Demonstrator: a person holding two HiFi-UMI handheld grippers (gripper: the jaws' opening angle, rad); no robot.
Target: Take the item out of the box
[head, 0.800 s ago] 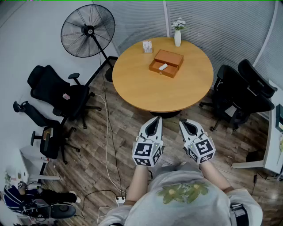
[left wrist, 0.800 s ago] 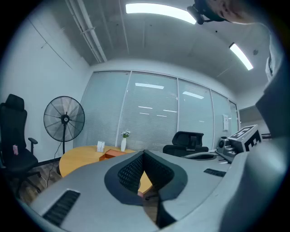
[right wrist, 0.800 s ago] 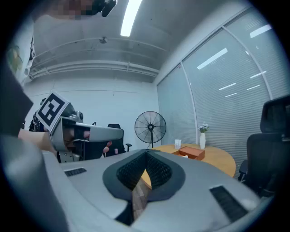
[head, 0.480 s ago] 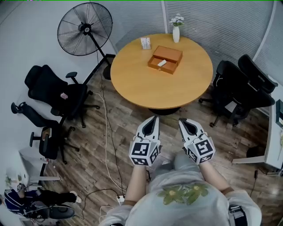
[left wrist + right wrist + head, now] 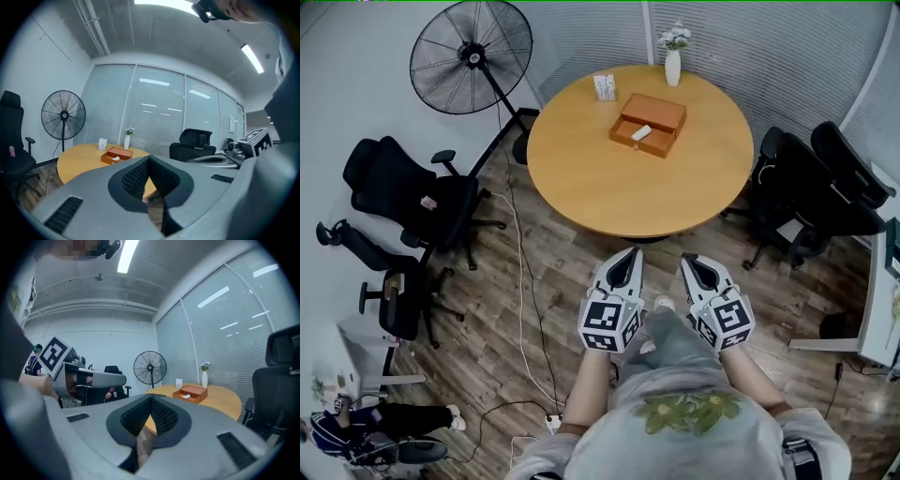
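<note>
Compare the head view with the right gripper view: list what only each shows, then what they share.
Only the head view: the floor cable and the power strip. Only the right gripper view: the ceiling light. Both: the round table, the orange box holding the white item, the vase, the fan and the left hand-held gripper.

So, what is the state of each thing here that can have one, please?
left gripper: fingers shut, empty, held short of the table.
right gripper: fingers shut, empty.
box: open, resting on the table.
white item: lying inside the box.
vase: upright, holding flowers.
fan: standing upright; whether it spins, I cannot tell.
</note>
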